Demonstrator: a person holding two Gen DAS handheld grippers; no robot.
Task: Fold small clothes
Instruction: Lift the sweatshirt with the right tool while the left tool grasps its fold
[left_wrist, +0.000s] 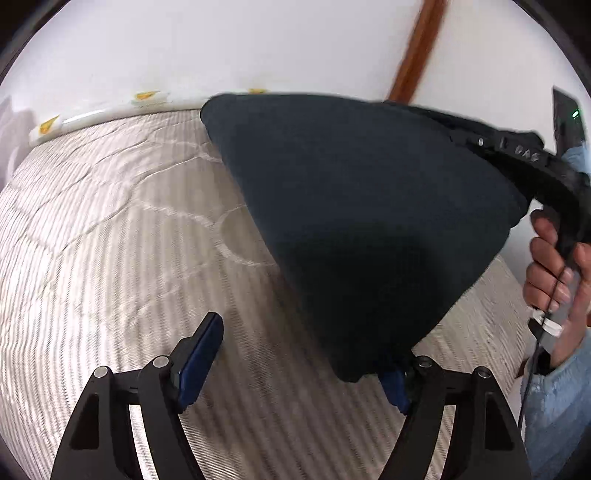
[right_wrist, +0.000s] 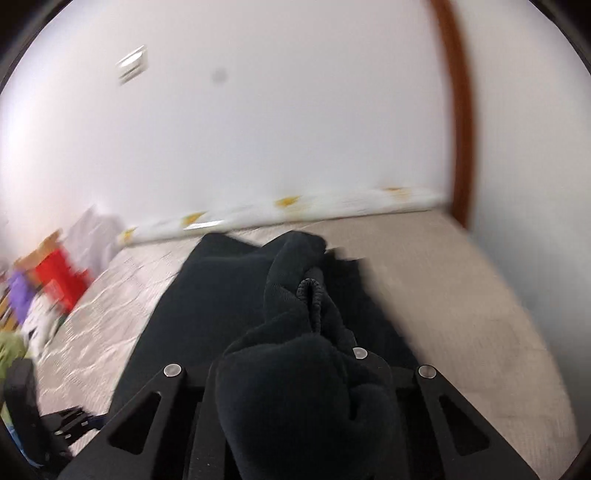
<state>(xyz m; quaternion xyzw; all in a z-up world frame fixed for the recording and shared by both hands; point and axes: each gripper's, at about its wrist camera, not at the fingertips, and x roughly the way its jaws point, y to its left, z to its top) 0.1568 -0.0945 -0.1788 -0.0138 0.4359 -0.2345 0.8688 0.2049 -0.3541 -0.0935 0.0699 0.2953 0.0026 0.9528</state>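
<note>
Dark garment (left_wrist: 354, 221) is lifted off the bed (left_wrist: 110, 240), stretched as a taut sheet between the two tools. Right gripper (right_wrist: 295, 373) has a thick wad of it bunched between its fingers, clamped on the cloth; fingertips are buried in fabric. Left gripper (left_wrist: 299, 362) stands wide apart, blue pads (left_wrist: 201, 360) visible, one lower corner of the cloth draped against its right-hand finger but not pinched. The person's right hand (left_wrist: 554, 280) shows at the edge of the left view.

Handling guess: soft, thick knit (fleece-like, ribbed cuff or hem showing near the right fingers), light, limp, won't hold shape unsupported. Grippy rather than slippery. Best hold is at hems or corners, single layer; the current wad is bulky and will skew a fold. Left should close on that hanging corner before laying it flat.
</note>
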